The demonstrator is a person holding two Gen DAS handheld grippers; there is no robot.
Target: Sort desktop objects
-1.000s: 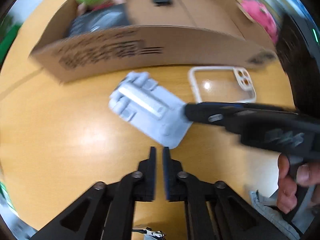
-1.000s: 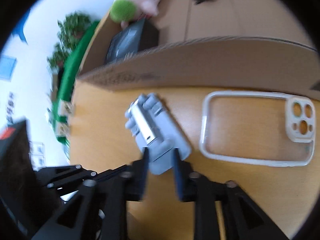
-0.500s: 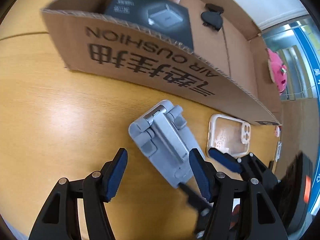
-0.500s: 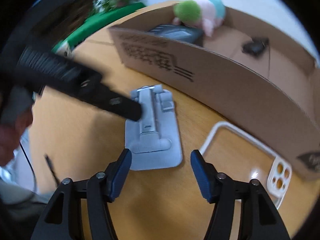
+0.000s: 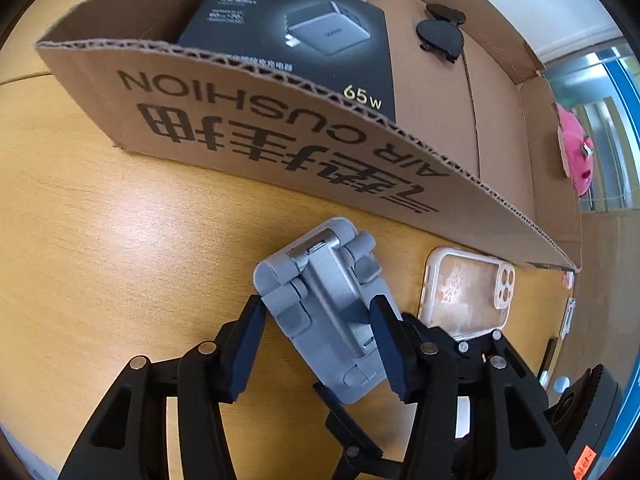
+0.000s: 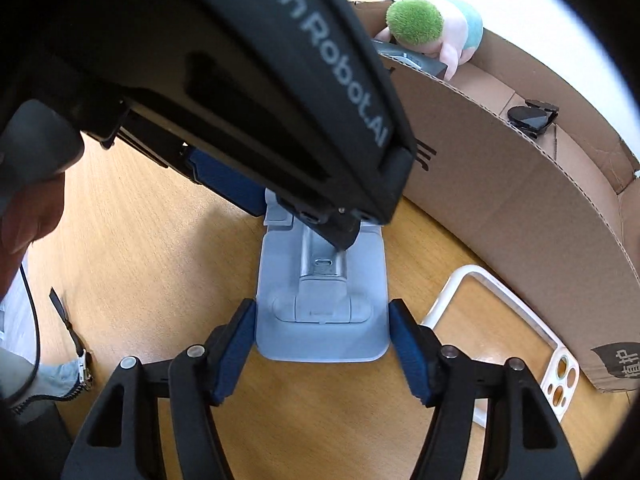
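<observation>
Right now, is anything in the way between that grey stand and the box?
Only the box's near wall. The grey stand lies on the table right before it and would have to go over its rim. Nothing else lies between them.

Bare table [image 5: 100, 240] lies open leftward, while the cardboard box [image 5: 280, 136] wall and phone case [image 5: 466, 292] crowd the stand [image 5: 324, 320].

My left wrist view: steeply down, close over the grey phone stand [image 5: 326, 312] | my right wrist view: steeply down, close, from its opposite end | shared: stand, clear phone case [image 6: 516, 332], cardboard box [image 5: 280, 148].
</observation>
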